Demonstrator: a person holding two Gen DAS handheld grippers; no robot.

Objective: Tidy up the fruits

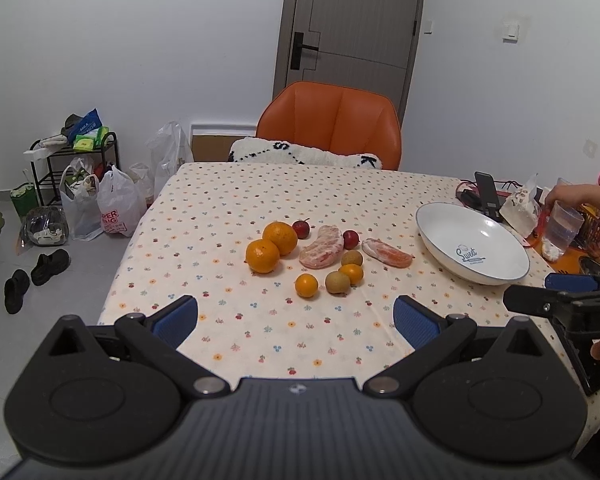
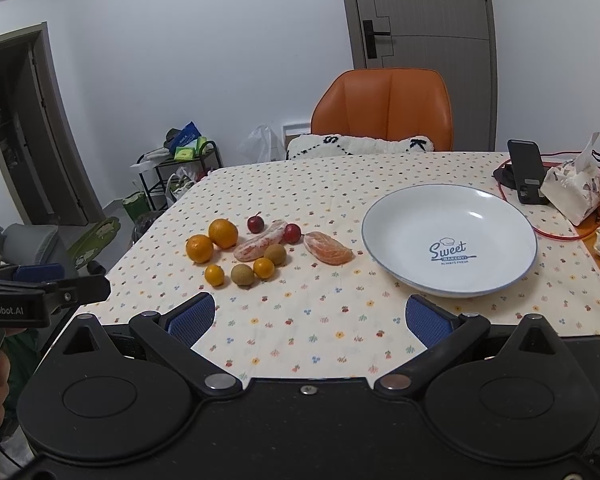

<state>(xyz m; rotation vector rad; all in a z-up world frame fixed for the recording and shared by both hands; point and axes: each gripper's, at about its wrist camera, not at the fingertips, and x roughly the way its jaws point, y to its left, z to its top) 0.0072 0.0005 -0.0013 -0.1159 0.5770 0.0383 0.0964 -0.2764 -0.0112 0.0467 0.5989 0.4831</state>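
While both grippers, left [image 1: 295, 322] and right [image 2: 307, 320], gape empty, the plate [image 1: 436, 216] (far edge) hides clutter.

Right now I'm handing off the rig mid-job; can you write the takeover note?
Left gripper: open, empty, held back from the fruit.
Right gripper: open, empty, near the plate's front rim.
White blue-rimmed plate: holds no fruit.
On the flowered tablecloth, left of the plate: two large oranges, two peeled citrus segments, two small red fruits, two brown round fruits, two small orange fruits.
Done: nothing moved yet.
Left: all fruit.
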